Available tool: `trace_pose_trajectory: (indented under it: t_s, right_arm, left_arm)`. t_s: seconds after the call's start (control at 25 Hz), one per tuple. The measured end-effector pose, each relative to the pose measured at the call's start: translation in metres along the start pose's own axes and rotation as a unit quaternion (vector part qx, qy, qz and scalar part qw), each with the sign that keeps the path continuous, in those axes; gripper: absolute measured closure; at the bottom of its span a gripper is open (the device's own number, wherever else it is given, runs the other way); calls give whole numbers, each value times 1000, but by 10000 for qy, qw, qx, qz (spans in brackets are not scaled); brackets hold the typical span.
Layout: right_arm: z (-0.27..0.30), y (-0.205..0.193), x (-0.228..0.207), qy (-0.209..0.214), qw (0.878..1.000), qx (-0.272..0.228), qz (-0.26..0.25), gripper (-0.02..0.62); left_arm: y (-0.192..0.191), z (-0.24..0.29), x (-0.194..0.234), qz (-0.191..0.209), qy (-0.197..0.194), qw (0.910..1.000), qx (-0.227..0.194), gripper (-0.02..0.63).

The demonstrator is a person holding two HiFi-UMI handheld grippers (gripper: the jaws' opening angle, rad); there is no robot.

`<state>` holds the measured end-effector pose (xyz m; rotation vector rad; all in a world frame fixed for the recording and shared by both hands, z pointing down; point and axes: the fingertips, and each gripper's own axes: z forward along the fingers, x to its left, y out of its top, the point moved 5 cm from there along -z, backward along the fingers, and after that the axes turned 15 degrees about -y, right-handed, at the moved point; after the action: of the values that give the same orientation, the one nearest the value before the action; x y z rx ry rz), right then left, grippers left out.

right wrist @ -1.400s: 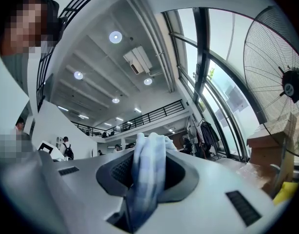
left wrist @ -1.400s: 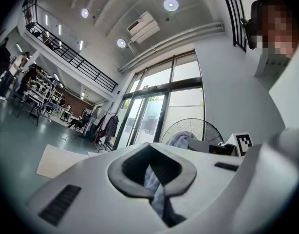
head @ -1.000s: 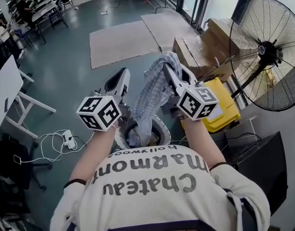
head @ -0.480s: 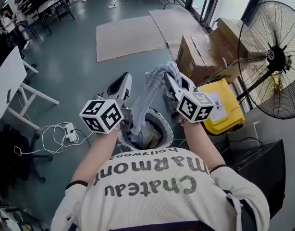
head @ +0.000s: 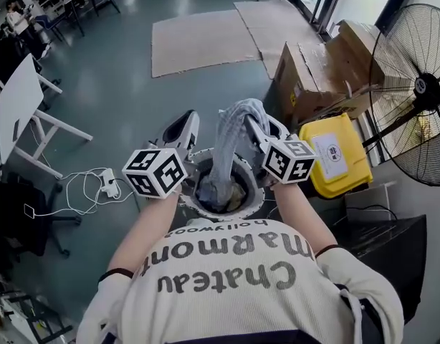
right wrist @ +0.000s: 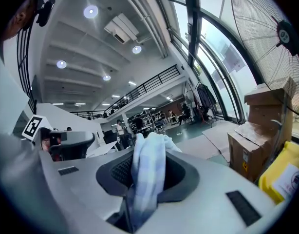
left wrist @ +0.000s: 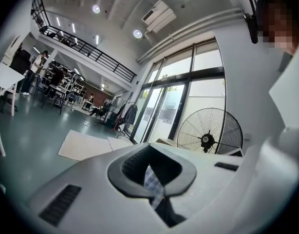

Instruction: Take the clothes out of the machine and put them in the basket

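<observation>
A blue-and-white checked cloth (head: 228, 145) hangs from my right gripper (head: 250, 119), which is shut on it. The cloth's lower end trails into a round white basket (head: 185, 208) that holds more clothes, straight below both grippers. In the right gripper view the cloth (right wrist: 147, 167) is bunched between the jaws and spills over them. My left gripper (head: 185, 119) hovers just left of the cloth, above the basket's left rim, jaws together. In the left gripper view a thin strip of checked fabric (left wrist: 152, 179) shows in the slit of the left gripper (left wrist: 152, 172); whether it is pinched is unclear. The machine is not in sight.
A yellow bin (head: 342, 156) stands right of the basket, with cardboard boxes (head: 313, 70) behind it and a large floor fan (head: 421, 84) at far right. A power strip with a cable (head: 105, 188) lies on the floor to the left, near a white table (head: 19, 113).
Both grippers have sunk toward the basket, and more of the hanging cloth now lies inside it.
</observation>
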<state>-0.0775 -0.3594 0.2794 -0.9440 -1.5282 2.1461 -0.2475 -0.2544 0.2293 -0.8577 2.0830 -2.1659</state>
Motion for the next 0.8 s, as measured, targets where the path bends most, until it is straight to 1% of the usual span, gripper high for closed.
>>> trace_pose_trajectory:
  t_s: [0.28,0.52,0.8]
  right_arm:
    - [16,-41,-5,-104,9982,577,93,480]
    - [27,-71,-8,-213,9953,940,131,480]
    - [41,-116,5,-543,9878,1430,302,480]
  left_arm:
    - [-9,-6,15,-103,161,9997,133,598]
    - [-24,-14,30,-294,289,9987,295,598]
    - [-38,-36,63,-542,307,9966,535,598]
